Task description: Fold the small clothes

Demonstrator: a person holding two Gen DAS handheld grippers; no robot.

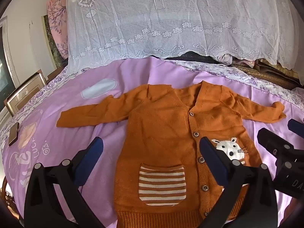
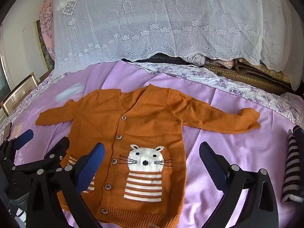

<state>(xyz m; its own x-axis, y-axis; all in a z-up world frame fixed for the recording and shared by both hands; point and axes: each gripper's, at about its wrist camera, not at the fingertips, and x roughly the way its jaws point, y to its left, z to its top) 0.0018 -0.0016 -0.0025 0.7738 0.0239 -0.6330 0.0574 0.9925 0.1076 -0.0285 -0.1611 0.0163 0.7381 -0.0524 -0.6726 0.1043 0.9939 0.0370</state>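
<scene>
The left claw and right claw are both standing wide, holding nothing, angling downward over the orange cardigan. The cardigan is lying flat, buttoned, on the purple bedsheet, its long axis running hem-near to collar-far, sleeves spreading sideways. The sheet's print is reading "LUCK".
</scene>
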